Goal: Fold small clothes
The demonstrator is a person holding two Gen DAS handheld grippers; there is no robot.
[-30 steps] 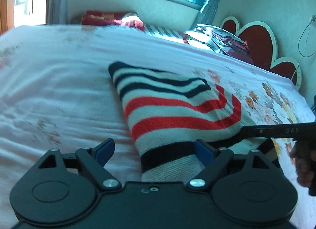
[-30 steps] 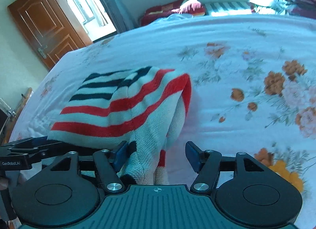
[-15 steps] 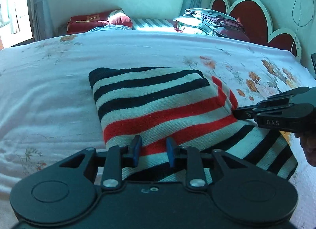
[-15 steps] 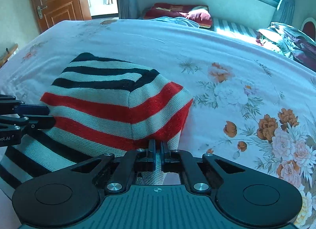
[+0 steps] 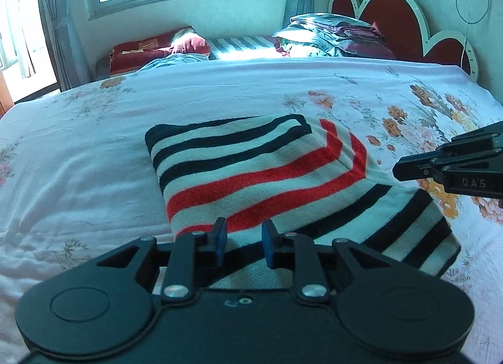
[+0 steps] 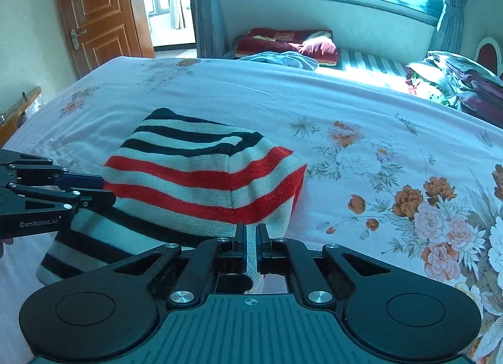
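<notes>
Knitwear in cream, black and red stripes, a small striped garment [image 5: 257, 175], lay folded near the front edge of the bed [image 5: 94, 150], on a white sheet printed with orange flowers. Its upper layer formed a neat rectangle, while a lower layer with black stripes fanned out toward the right tool [image 5: 408, 170] in the left wrist view. The left tool [image 5: 242, 244] had its blue pads [image 5: 220, 239] narrowing on the near hem, with knit between them and the hem slightly raised. The right tool [image 6: 250, 246] was clamped tight on a thin cream fold of the same garment. One second earlier both tools stood wide apart over the cloth; since then both closed, and the garment's near edge rose off the sheet. Contact of the left pads with the knit could not be confirmed. The near hem was hidden behind both tool bodies, and only a fingertip of the person showed at the left margin of the right wrist view.
</notes>
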